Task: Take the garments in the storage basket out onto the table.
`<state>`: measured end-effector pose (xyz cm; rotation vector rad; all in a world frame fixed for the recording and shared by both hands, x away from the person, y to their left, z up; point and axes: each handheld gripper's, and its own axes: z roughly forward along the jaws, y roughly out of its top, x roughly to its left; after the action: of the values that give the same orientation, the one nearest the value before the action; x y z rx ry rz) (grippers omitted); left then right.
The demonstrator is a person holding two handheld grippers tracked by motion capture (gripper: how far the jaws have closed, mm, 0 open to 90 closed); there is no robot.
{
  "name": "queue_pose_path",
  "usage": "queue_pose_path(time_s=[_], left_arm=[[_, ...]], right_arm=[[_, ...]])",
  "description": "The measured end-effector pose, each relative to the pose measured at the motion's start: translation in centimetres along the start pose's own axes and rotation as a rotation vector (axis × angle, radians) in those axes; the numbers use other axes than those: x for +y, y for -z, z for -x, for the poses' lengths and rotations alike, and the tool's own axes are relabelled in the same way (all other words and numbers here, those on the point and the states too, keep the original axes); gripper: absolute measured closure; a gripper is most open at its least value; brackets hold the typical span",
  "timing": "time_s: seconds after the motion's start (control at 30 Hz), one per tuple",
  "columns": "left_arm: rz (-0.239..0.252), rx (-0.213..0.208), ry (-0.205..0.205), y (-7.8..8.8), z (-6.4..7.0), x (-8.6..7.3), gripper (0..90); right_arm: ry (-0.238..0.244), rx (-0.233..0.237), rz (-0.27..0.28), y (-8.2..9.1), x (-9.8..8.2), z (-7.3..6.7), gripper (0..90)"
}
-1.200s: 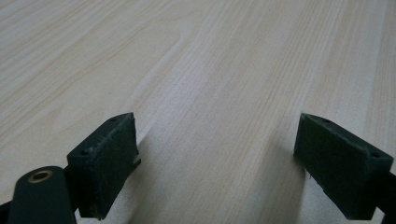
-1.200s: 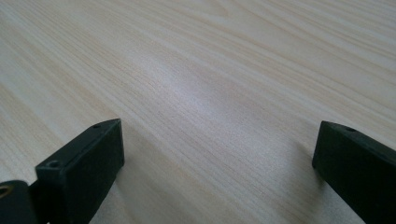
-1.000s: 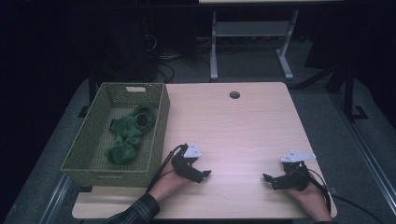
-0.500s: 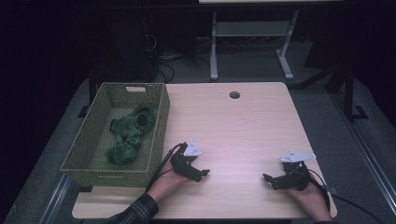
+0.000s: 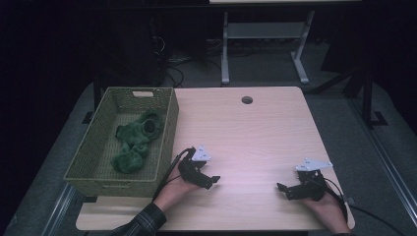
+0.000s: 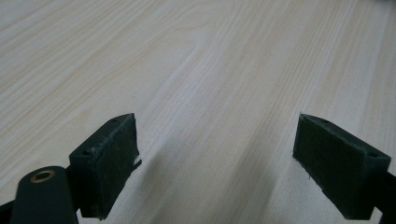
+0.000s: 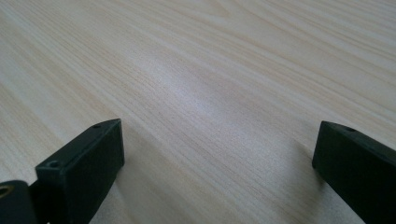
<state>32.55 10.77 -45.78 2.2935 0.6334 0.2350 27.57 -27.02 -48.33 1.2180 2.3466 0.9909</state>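
Both the left gripper (image 5: 209, 181) and right gripper (image 5: 285, 191) are rested low in the frame, jaws released. The green cloth (image 5: 136, 141), in the basket (image 5: 167, 129) at left, is best approached from above.

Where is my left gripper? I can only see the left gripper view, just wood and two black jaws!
Observer: Your left gripper sits low over the wooden table, just right of a green woven basket.
Operator: What's in the basket?
Observer: Green socks, bunched in a heap on its floor.
Operator: Is my other gripper holding anything?
Observer: No. The right gripper has its jaws wide apart with bare wood between them; it is near the table's front right corner.
Operator: Is anything else on the table?
Observer: There is a round cable hole near the far edge, and I see no loose items on the tabletop.
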Motion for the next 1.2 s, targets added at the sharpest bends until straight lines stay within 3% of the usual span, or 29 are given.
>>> queue_pose_path(time_s=[0.47,0.67,1.2], left_arm=[[0.013,0.006,0.005,1.3,0.1,1.1,13.3],[0.018,-0.013,0.014,1.8,0.0,1.4,13.4],[0.04,-0.016,0.03,3.4,-0.2,2.9,13.5]], right_arm=[[0.001,0.0,0.0,0.0,0.0,0.0,1.9],[0.001,0.0,0.0,0.0,0.0,0.0,1.9],[0.001,0.0,0.0,0.0,0.0,0.0,1.9]])
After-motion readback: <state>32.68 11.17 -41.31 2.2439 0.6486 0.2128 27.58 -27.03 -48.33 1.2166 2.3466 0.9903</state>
